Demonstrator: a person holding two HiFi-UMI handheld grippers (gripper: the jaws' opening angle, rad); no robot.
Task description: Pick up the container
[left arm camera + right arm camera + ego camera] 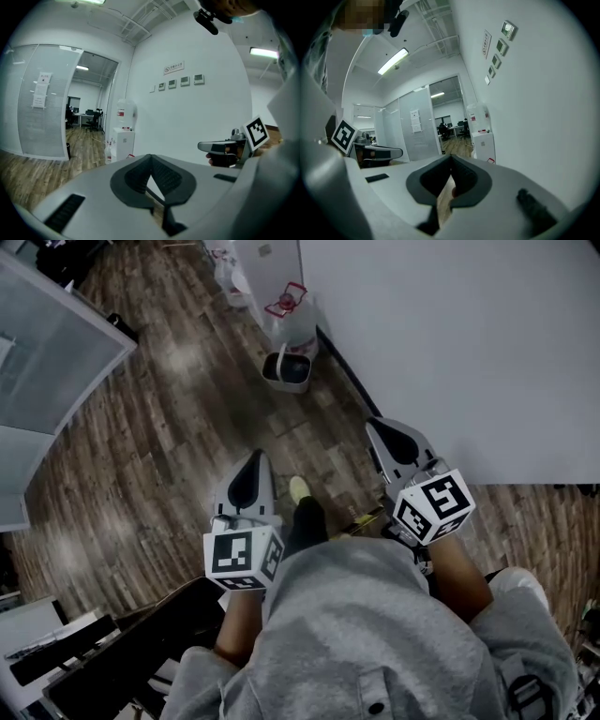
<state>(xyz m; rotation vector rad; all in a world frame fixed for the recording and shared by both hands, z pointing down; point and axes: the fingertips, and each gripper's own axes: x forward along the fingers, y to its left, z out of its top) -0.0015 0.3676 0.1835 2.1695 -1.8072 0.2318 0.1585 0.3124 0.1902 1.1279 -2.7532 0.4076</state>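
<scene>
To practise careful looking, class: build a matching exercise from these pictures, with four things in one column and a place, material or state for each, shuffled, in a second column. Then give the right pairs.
Things
1. left claw
2. bin
3. glass partition
4. floor

Descriptions
A. wooden planks
B. along the head view's left edge
C. shut, with nothing in it
D. standing on the ground beside the white wall

Pairs: 1-C, 2-D, 3-B, 4-A
</scene>
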